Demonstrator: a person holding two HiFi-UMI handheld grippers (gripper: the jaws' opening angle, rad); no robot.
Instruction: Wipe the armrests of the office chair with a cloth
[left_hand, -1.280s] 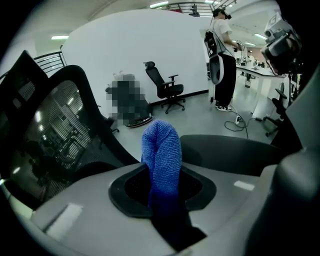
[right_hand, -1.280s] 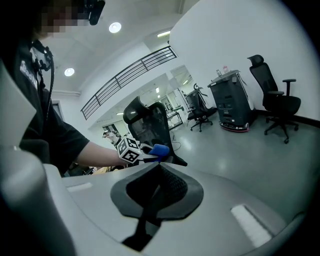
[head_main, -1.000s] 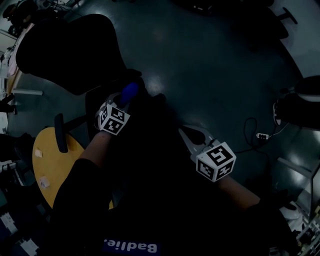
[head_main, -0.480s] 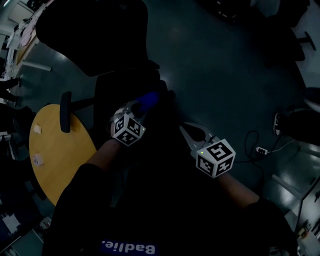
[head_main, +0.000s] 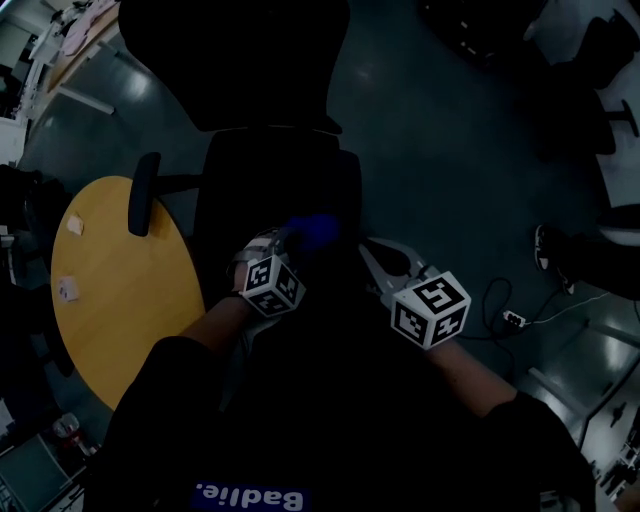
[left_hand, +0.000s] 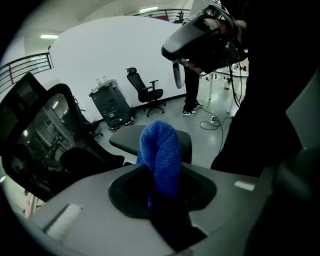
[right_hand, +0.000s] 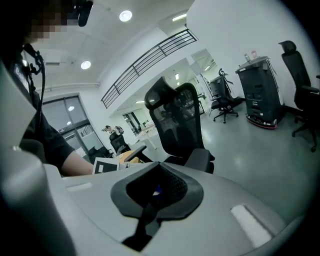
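Observation:
A black office chair stands in front of me, its back toward the top of the head view. Its left armrest sticks out beside a yellow table. My left gripper is shut on a blue cloth over the seat's right front corner. In the left gripper view the folded cloth rises between the jaws, with a flat grey armrest pad just behind it. My right gripper hovers to the right of the cloth, shut with nothing in it. The right gripper view shows the chair's mesh back and an armrest pad.
A round yellow table carrying small white scraps sits to the left of the chair. Cables and a plug strip lie on the grey floor at right. Another office chair and a black cart stand farther off.
The left gripper has carried the blue cloth rightward across the chair toward its right side. The head view has swung so the chair is centred. The right gripper has hardly moved.

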